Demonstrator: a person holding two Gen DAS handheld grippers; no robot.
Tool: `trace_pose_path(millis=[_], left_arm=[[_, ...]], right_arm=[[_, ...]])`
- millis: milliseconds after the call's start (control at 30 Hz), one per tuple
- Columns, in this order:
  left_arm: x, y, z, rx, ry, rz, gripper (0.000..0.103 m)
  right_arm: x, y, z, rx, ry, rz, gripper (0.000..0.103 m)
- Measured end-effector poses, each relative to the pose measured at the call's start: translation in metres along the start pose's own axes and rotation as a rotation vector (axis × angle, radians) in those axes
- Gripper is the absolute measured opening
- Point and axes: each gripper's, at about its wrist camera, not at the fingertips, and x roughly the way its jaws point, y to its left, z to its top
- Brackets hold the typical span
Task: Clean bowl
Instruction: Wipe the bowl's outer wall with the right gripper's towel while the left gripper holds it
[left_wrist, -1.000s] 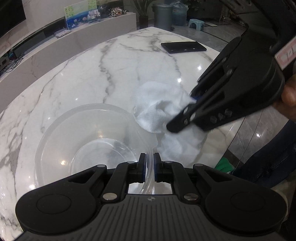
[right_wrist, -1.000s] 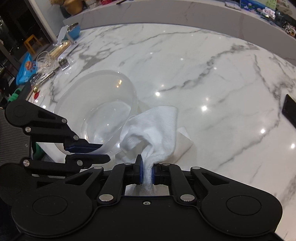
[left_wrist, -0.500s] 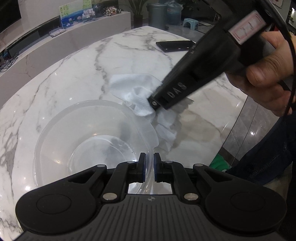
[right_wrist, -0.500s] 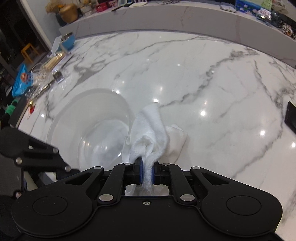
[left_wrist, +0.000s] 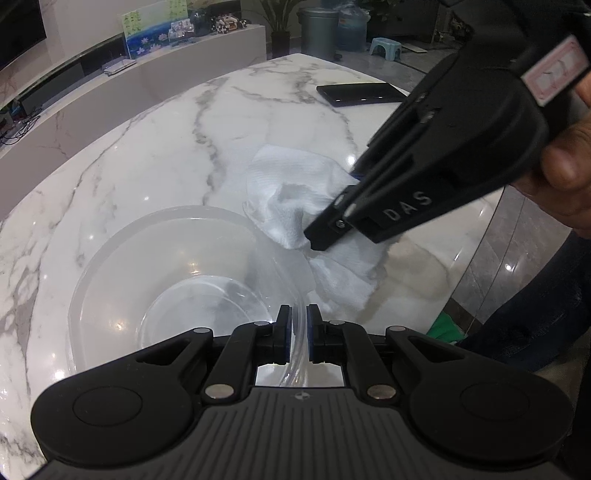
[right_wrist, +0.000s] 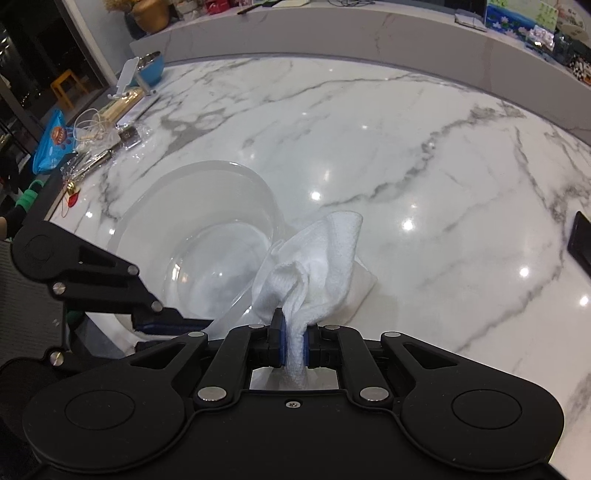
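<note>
Bowl (left_wrist: 177, 280) clear plastic, prob light & slippery; left gripper (left_wrist: 295, 334) pinches near rim, right gripper (right_wrist: 293, 345) clamps soft cloth (right_wrist: 325, 266)

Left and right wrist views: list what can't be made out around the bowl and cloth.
- Bowl: near rim hidden behind the left gripper in the left wrist view; dirt or water inside cannot be told through the clear plastic.
- Cloth: whether it touches the bowl is unclear; its lower end is hidden by the right gripper.
- Phone: cut off by the right wrist view's edge.
</note>
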Motion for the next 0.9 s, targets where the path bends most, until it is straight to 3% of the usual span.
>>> trace_pose_path(millis=[400, 467, 533, 667, 800, 900], left_arm=[[-0.001, -0.007, 0.019, -0.003, -0.05, 0.028, 0.008], [-0.001, -0.007, 0.018, -0.005, -0.051, 0.031, 0.012], [-0.001, -0.005, 0.016, -0.013, -0.046, 0.048, 0.022], [-0.01, -0.005, 0.013, 0.001, -0.058, 0.06, 0.023], [-0.022, -0.005, 0.009, 0.055, -0.056, 0.057, 0.034], [-0.032, -0.003, 0.003, 0.17, -0.039, 0.083, 0.034]], right_arm=[[-0.034, -0.009, -0.02, 0.041, -0.052, -0.047, 0.008], [-0.035, -0.006, -0.023, 0.041, -0.054, -0.042, 0.008], [-0.035, -0.003, -0.025, 0.038, -0.055, -0.038, 0.008], [-0.036, 0.003, -0.03, 0.033, -0.057, -0.029, 0.008], [-0.037, 0.01, -0.035, 0.028, -0.059, -0.021, 0.008], [-0.038, 0.014, -0.039, 0.024, -0.06, -0.014, 0.008]])
